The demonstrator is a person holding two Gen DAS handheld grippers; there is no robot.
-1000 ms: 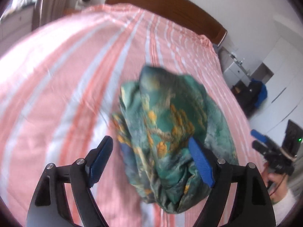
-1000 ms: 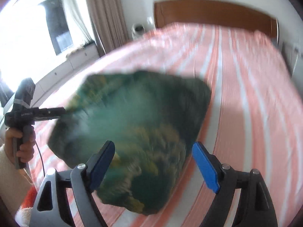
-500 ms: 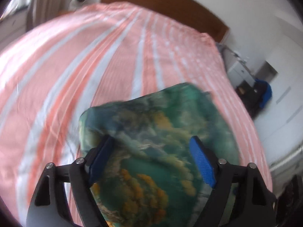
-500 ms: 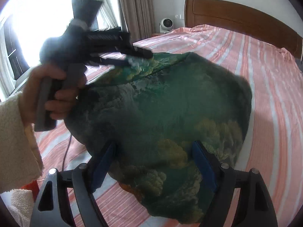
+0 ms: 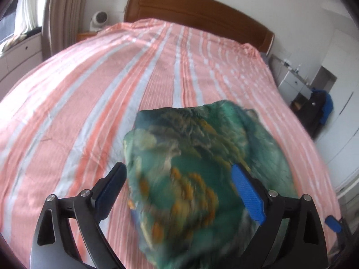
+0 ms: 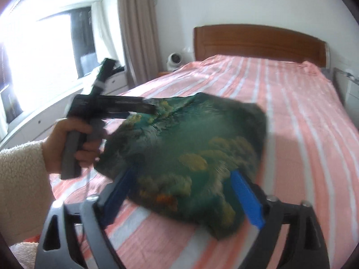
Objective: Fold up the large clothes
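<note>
A green garment with orange and yellow print point(image 5: 197, 168) lies bunched on the pink striped bed point(image 5: 112, 89). My left gripper point(image 5: 179, 192) is open, its blue pads on either side of the cloth's near part. In the right wrist view the same garment point(image 6: 190, 152) fills the middle. My right gripper point(image 6: 186, 197) is open, with its jaws straddling the cloth's near edge. The left gripper also shows in the right wrist view point(image 6: 154, 108), held in a hand, its tip at the cloth's far left edge.
A wooden headboard point(image 5: 197, 13) stands at the far end of the bed. A small white fan point(image 5: 98, 20) sits on a bedside stand. White drawers point(image 5: 291, 83) and a dark bag point(image 5: 316, 112) stand to the right. A window and curtain point(image 6: 134, 33) are at left.
The garment has been carried up and forward and spread over the bed. The left gripper rose and moved in over the cloth. Both grippers stayed open.
</note>
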